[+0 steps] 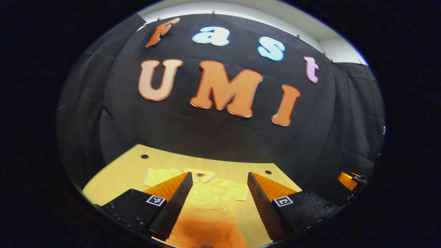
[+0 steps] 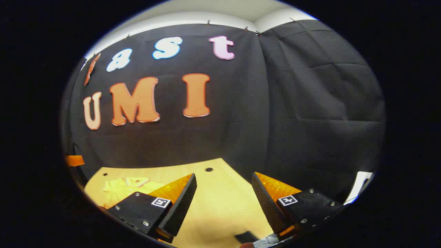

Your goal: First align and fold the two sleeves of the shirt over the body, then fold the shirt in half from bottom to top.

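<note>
A yellow polo shirt (image 1: pixel 210 203) lies flat on a light wooden table (image 1: pixel 127 172) at the bottom of the left gripper view, collar (image 1: pixel 200 175) toward the black cloth wall (image 1: pixel 220 131), both short sleeves spread out to the sides. The left gripper (image 1: pixel 220 179) hangs above the shirt's body with its fingers spread wide and nothing between them; the button placket shows in the gap. A small square black-and-white marker (image 1: pixel 155 200) sits on each finger mount; its pattern cannot be read as writing.

In the right gripper view, the right gripper (image 2: pixel 224 179) is likewise wide apart and holds nothing, poised over bare tabletop (image 2: pixel 220 203). The shirt (image 2: pixel 127 187) appears at lower left of that frame, well apart from the fingers, partly hidden behind one of them. Round holes (image 2: pixel 208 169) dot the table's far edge. No container is seen on the table, and no brand or label on the shirt can be made out.
</note>
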The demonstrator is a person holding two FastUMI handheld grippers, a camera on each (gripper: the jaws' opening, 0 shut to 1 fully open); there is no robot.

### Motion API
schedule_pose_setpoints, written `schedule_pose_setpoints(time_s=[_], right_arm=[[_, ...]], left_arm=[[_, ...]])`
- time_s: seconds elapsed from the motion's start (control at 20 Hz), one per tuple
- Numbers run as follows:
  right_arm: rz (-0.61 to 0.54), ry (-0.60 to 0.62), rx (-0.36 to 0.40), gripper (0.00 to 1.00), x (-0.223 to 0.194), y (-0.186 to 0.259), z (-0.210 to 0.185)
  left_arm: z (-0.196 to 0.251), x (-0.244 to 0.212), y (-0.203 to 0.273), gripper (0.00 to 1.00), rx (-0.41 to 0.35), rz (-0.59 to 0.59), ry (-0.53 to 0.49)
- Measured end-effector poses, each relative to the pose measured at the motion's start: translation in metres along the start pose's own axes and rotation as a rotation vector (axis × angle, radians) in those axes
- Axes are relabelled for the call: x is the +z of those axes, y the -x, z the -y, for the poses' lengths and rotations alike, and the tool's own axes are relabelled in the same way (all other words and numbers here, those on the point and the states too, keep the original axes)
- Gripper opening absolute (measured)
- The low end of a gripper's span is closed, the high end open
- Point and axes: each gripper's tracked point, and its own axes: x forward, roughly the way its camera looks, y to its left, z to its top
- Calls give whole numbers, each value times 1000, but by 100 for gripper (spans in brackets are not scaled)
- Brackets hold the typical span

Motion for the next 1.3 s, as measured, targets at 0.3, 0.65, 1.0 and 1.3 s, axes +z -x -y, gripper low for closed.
schedule_pose_setpoints(time_s=[0.3, 0.65, 1.0, 1.3], right_arm=[[66, -1, 148, 100, 48, 25, -140], [-23, 64, 231, 98, 41, -6, -198], [-105, 65, 251, 98, 28, -69, -192], [-183, 158, 223, 98, 5, -104, -183]], left_arm=[[-185, 68, 53, 98, 185, 87, 6], [-230, 90, 44, 98, 254, 105, -42], [-201, 93, -16, 98, 276, 103, -83], [-181, 76, -61, 98, 245, 54, -120]])
